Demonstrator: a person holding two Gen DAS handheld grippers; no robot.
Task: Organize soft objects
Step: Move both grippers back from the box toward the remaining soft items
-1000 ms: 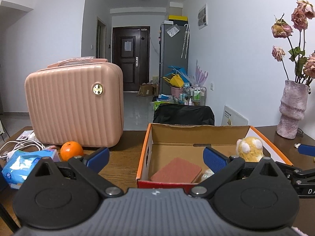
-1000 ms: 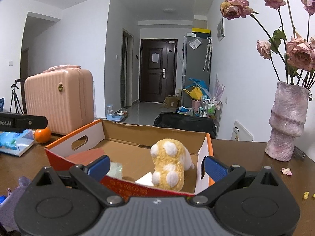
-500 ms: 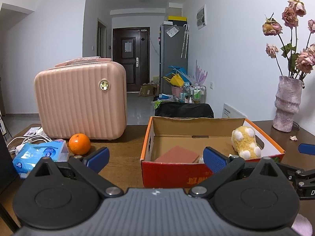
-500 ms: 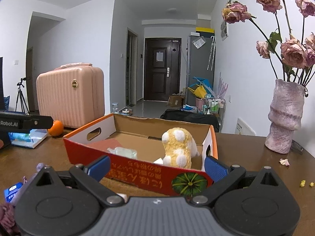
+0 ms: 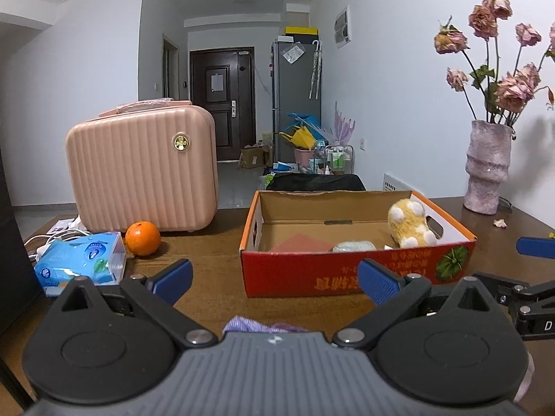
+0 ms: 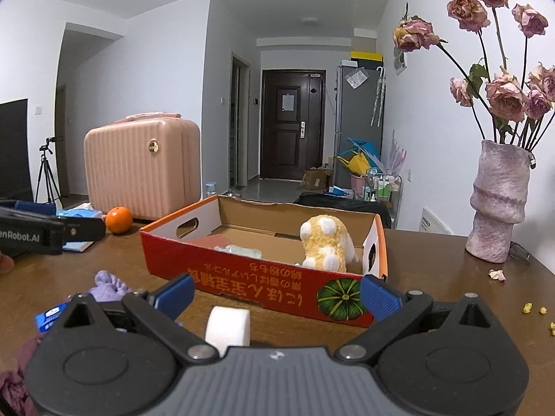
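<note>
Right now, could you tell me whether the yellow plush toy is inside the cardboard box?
Inside: the yellow plush toy sits within the cardboard box, near its right wall.

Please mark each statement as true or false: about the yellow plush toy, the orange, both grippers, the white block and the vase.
1. The yellow plush toy is inside the cardboard box. True.
2. The orange lies inside the box. False: it sits on the table, in front of the pink suitcase.
3. The left gripper is shut on the plush toy. False: its jaws are wide open and hold nothing.
4. The right gripper is open and empty. True.
5. A white block lies on the table outside the box. True.
6. The vase has tipped over. False: it stands upright, holding dried roses.
</note>
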